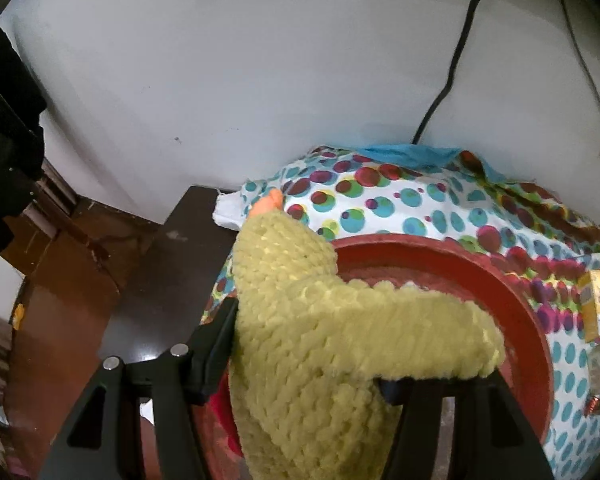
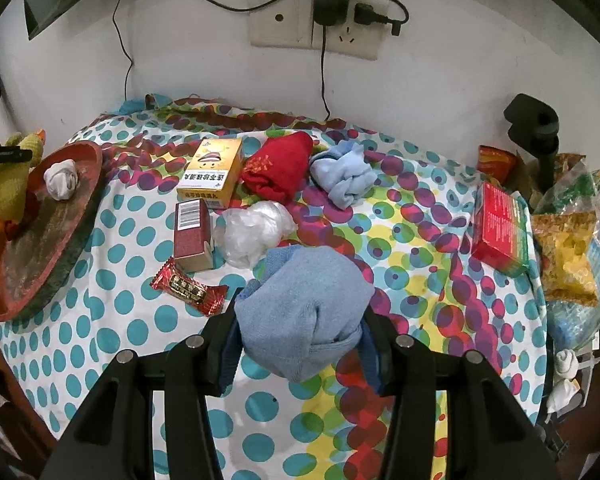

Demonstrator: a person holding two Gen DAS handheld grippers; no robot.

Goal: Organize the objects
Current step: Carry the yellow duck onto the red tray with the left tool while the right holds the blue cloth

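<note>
Left wrist view: my left tool (image 1: 304, 360) grips the knitted toy (image 1: 320, 320) directly above the red tray (image 1: 512, 280); right tool (image 2: 300, 344) clamps a blue sock (image 2: 304, 312), tray far left.

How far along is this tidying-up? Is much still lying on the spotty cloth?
Done: a white bundle lies in the red tray.
In hand: left gripper holds a yellow knitted toy over that tray; right gripper grips a blue sock ball.
Left: boxes, red sock, candy and more.
</note>
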